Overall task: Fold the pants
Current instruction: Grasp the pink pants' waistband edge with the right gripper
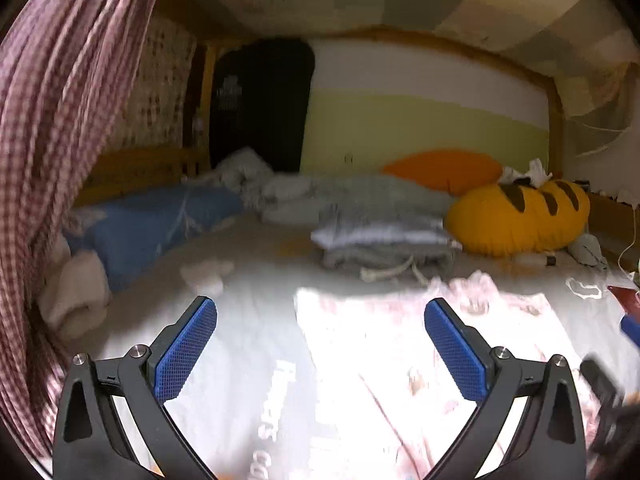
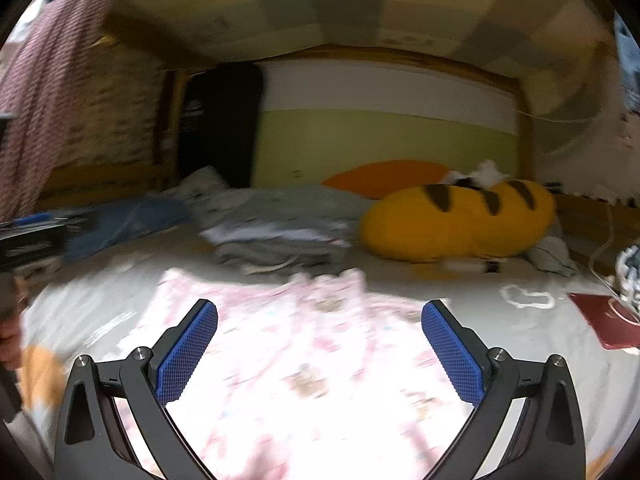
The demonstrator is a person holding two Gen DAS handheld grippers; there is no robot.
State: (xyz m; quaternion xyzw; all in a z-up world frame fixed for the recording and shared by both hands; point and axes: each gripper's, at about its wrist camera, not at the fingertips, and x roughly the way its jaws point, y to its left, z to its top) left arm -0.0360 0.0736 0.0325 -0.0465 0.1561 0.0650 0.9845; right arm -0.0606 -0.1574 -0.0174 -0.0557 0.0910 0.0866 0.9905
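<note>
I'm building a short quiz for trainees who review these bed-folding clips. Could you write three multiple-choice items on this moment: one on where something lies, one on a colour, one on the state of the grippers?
1. Where does the folded grey garment stack lie relative to the pink-patterned pants?
A. Beyond them, further up the bed
B. On top of them
C. Hanging from the bed frame

2. What colour are the stripes on the yellow plush pillow?
A. White
B. Dark brown
C. Blue

3. How do the two grippers stand?
A. Both shut on cloth
B. One open, one shut
C. Both open, holding nothing

Answers:
1. A: the folded grey garment stack lies past the far edge of the pink-patterned pants.
2. B: the yellow plush pillow bears dark brown stripes.
3. C: the left gripper and the right gripper show blue pads spread wide, with nothing between them.
</note>
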